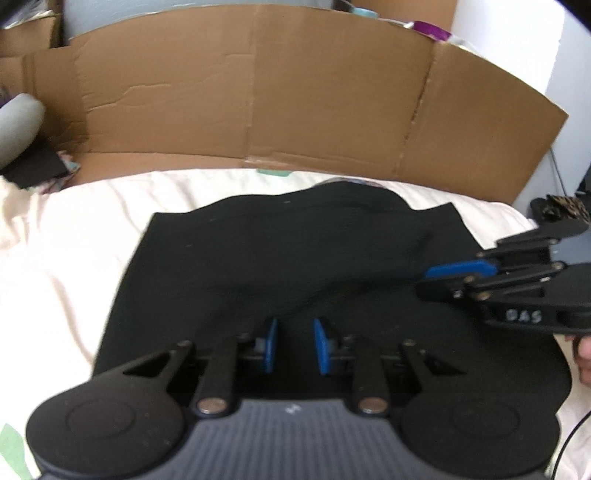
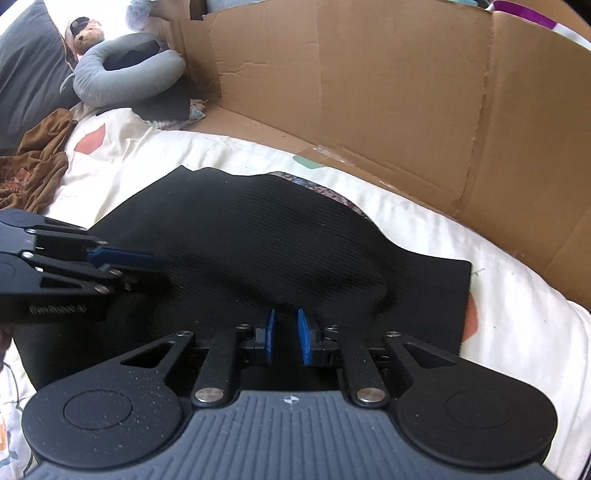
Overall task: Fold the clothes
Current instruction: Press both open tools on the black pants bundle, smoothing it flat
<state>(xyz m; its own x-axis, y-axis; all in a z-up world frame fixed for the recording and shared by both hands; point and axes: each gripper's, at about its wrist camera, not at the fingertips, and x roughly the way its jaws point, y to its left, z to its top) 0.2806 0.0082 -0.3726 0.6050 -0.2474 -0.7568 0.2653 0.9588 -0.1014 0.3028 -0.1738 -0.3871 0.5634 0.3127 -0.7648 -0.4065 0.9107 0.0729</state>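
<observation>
Two tools poised over a black garment [image 1: 295, 258] on the bed [image 1: 55, 266].
The left tool [image 1: 294, 345] and right tool [image 2: 286, 336] both stood released, blue pads parted above the cloth, before a cardboard wall [image 1: 258, 92].

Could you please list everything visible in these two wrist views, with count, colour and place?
Garment: one, black ribbed, spread on the bedsheet, middle bulged up.
Bedsheet: one, cream with coloured patches, under the garment.
Cardboard sheet: one, brown, standing along the far edge of the bed.
Neck pillow: one, grey, far left corner.
Teddy bear: one, brown, behind the neck pillow.
Brown cloth: one, crumpled, left edge of the bed.
Dark pillow: one, grey-black, far left.
Left tool: black with blue pads, open, over the garment's near edge.
Right tool: black with blue pads, open, over the garment's near edge.
</observation>
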